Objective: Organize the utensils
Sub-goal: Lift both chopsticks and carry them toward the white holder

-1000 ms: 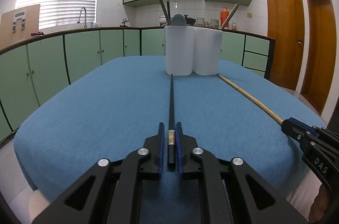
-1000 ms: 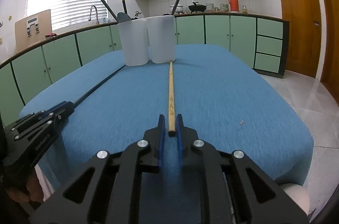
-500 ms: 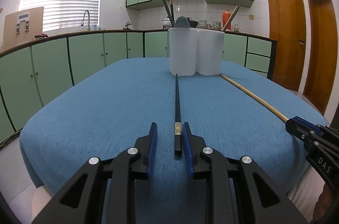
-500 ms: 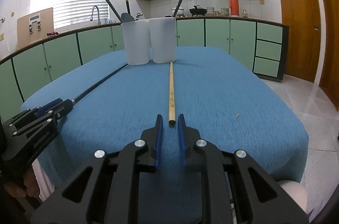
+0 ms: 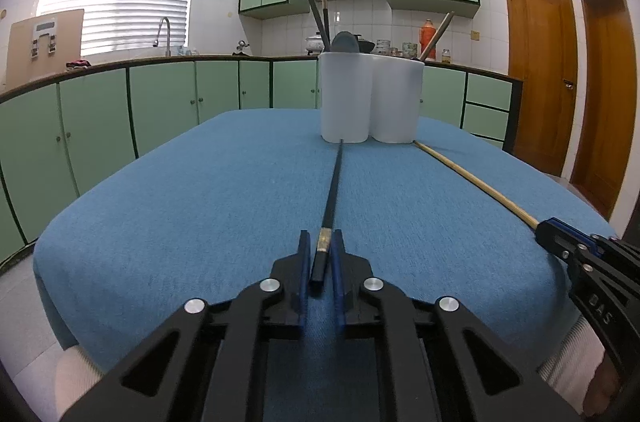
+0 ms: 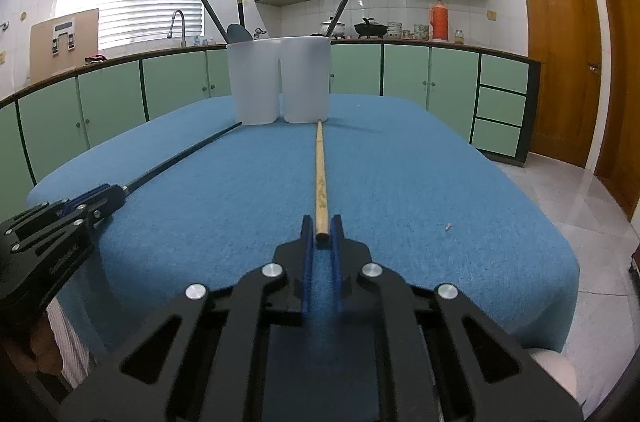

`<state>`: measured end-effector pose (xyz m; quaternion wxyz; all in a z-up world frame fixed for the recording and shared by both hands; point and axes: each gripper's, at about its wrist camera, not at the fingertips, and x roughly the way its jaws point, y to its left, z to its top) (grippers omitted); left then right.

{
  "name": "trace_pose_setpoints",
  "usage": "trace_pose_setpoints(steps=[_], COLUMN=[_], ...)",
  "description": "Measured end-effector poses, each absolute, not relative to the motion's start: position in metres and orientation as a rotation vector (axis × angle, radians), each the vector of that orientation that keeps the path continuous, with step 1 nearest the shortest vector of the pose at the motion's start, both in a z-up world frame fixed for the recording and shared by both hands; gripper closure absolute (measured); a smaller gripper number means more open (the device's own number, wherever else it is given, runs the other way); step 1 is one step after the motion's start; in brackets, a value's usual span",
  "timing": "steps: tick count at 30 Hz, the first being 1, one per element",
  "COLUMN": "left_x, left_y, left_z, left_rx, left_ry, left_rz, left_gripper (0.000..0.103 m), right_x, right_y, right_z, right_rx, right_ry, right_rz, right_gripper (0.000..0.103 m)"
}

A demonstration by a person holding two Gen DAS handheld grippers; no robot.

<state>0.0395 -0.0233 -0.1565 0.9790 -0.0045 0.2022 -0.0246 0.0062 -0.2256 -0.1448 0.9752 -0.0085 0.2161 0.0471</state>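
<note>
Chopsticks: two, flat on the blue counter [image 5: 200,206], tips at the white holder [image 5: 370,98].
Black chopstick [image 5: 332,190]: slick, stiff; left tool [image 5: 321,254] clamps its butt.
Bamboo chopstick [image 6: 320,174]: light; right tool [image 6: 320,234] pinches only its end, may pivot.

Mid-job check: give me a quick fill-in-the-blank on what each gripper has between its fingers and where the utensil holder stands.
1. The left gripper is shut on the near end of the ____ chopstick.
2. The right gripper is shut on the near end of the ____ chopstick.
3. Both chopsticks lie on the ____ tablecloth.
4. Their far tips point toward the ____ utensil holder.

Missing words: black; wooden; blue; white
</note>
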Motion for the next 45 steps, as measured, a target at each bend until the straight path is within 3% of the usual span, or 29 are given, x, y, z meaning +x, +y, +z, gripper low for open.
trace_pose_setpoints(steps=[33,45], left_x=[0.027,0.008], left_y=[-0.025,-0.019], left_z=[-0.151,-0.093], left_rx=[0.004,0.022], left_ry=[0.405,0.276], left_rz=[-0.065,-0.062], left_gripper=[0.097,0.097], right_x=[0.011,-0.007], right_y=[-0.226,-0.237], right_z=[-0.143,-0.091], right_rx=[-0.007,-0.030], right_ry=[0.437,0.324], right_rz=[0.091,0.101], right_gripper=[0.097,0.097])
